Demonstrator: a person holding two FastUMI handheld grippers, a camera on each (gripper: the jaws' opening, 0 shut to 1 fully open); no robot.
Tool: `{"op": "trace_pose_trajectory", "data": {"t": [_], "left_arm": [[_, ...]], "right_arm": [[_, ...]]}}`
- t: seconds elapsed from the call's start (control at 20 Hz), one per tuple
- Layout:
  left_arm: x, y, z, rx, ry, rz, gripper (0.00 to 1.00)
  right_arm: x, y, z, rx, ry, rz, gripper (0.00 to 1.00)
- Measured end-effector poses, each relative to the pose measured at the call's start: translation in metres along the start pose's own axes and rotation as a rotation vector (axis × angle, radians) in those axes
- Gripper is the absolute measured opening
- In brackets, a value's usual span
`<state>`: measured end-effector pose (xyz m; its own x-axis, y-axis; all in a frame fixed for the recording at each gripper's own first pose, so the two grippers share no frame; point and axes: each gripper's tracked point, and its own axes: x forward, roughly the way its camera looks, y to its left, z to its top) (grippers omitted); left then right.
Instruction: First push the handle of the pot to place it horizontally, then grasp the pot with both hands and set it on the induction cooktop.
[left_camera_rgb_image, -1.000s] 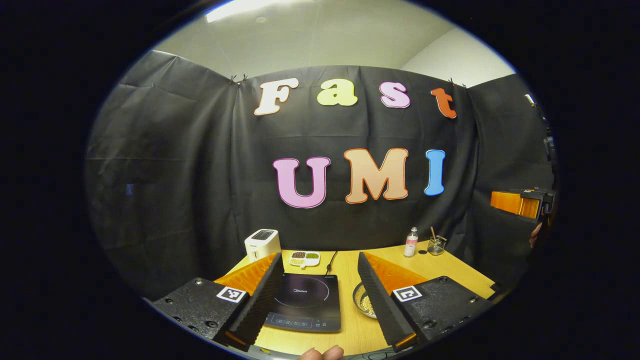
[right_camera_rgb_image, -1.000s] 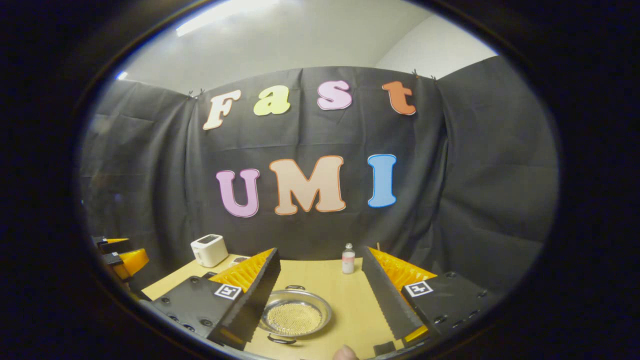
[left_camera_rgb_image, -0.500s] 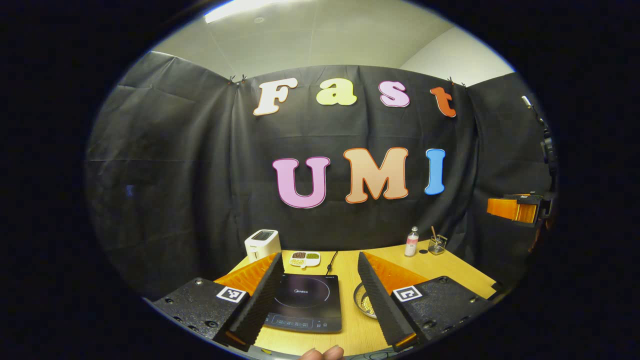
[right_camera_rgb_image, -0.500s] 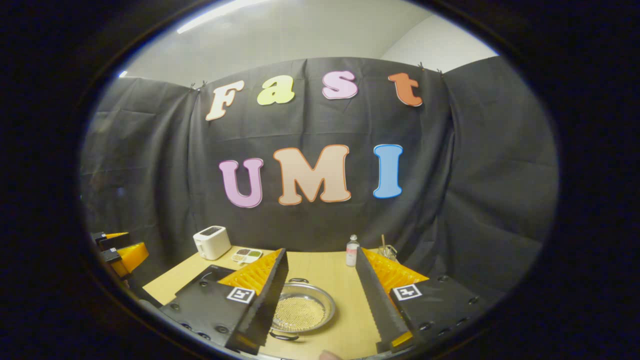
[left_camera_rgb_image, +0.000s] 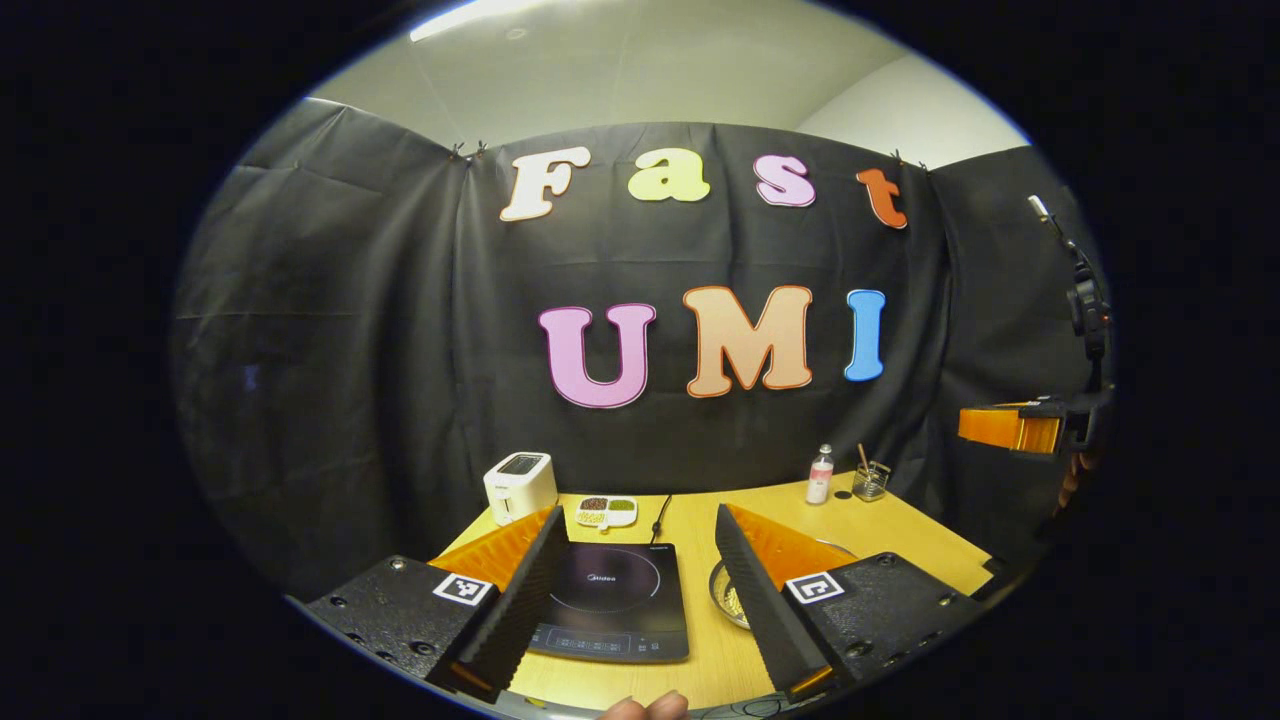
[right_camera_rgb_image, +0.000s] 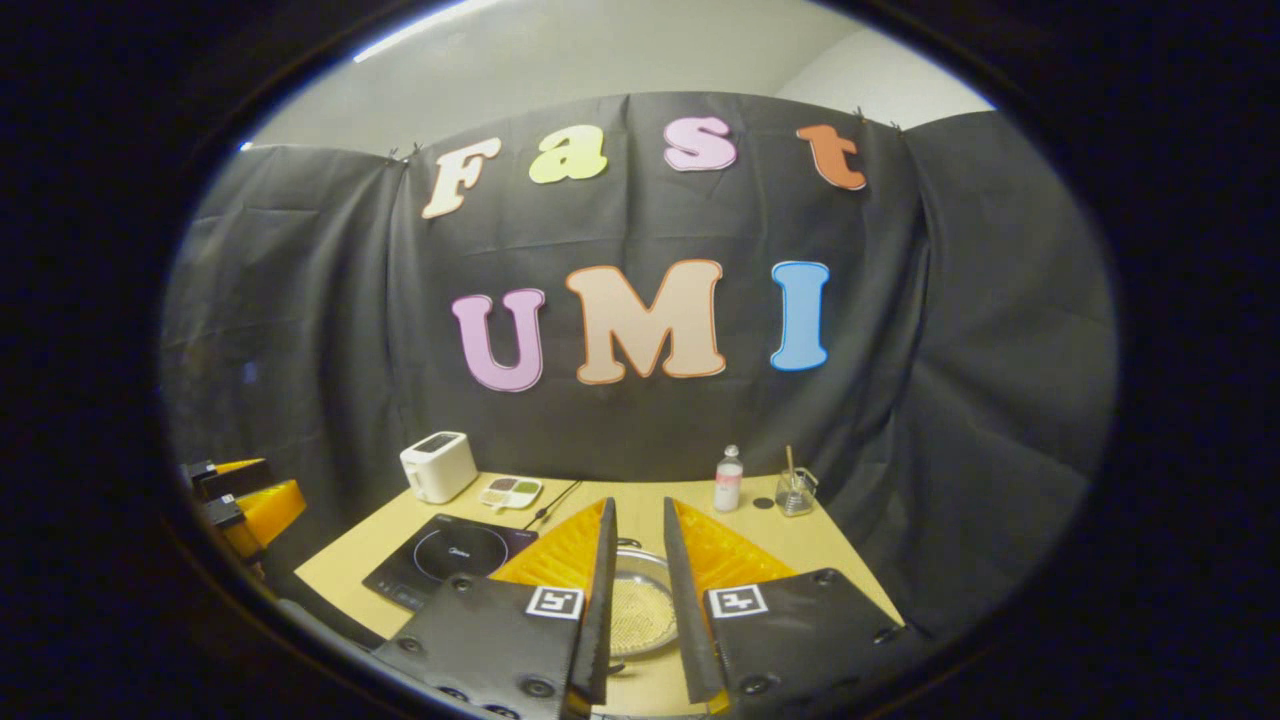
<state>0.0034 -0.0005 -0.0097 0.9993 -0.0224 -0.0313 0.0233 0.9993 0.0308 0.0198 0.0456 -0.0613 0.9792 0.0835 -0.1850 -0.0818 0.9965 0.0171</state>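
Wooden table (right_camera_rgb_image: 830, 540) nearer, right hand-held gripper (right_camera_rgb_image: 636, 590) now narrowed over pot (right_camera_rgb_image: 640, 610), left hand-held gripper (left_camera_rgb_image: 632, 590) unchanged, wide apart.

Table (left_camera_rgb_image: 900, 530): pale wood-grain top, smooth, low sheen. Induction cooktop (left_camera_rgb_image: 615, 595): black glass-like plate, glossy, reflecting the light. Pot (right_camera_rgb_image: 640, 610): bright metal, polished rim, with a finely pebbled pale fill inside. Toaster (left_camera_rgb_image: 520, 485), far left: white plastic, smooth and satin. Bottle (left_camera_rgb_image: 820, 475), far right: clear plastic with a paper-like label. Cup (left_camera_rgb_image: 870, 483) beside it: clear glass. Left gripper (left_camera_rgb_image: 630, 600) and right gripper (right_camera_rgb_image: 635, 600): matt black textured plastic bodies, ribbed black rubbery pads, ridged orange plastic finger backs. Booth wall: matt black cloth, creased.
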Motion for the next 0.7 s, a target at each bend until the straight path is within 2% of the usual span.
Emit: {"op": "trace_pose_trajectory", "data": {"t": [0.05, 0.15, 0.2, 0.35, 0.4, 0.45, 0.55, 0.7], "left_arm": [[0.003, 0.001, -0.002, -0.007, 0.007, 0.007, 0.90], [0.012, 0.003, -0.009, -0.029, 0.025, 0.030, 0.91], [0.019, 0.004, -0.011, -0.039, 0.040, 0.045, 0.91], [0.031, -0.004, -0.010, -0.050, 0.057, 0.055, 0.91], [0.037, -0.003, -0.009, -0.027, 0.061, 0.059, 0.91], [0.043, -0.003, -0.008, -0.008, 0.062, 0.065, 0.91], [0.057, -0.007, -0.003, 0.005, 0.060, 0.073, 0.91], [0.071, -0.015, -0.007, 0.009, 0.083, 0.079, 0.90]], "right_arm": [[0.001, -0.004, -0.004, -0.012, 0.011, -0.014, 0.31], [0.015, 0.002, -0.016, -0.012, 0.040, 0.026, 0.06], [0.020, 0.005, -0.023, -0.005, 0.068, 0.048, 0.01], [0.041, 0.002, -0.050, 0.035, 0.149, 0.077, 0.02], [0.052, 0.001, -0.062, 0.056, 0.172, 0.091, 0.11], [0.055, 0.006, -0.068, 0.073, 0.200, 0.118, 0.00], [0.065, 0.010, -0.080, 0.072, 0.233, 0.158, 0.03], [0.077, 0.012, -0.100, 0.075, 0.272, 0.203, 0.00]]}}
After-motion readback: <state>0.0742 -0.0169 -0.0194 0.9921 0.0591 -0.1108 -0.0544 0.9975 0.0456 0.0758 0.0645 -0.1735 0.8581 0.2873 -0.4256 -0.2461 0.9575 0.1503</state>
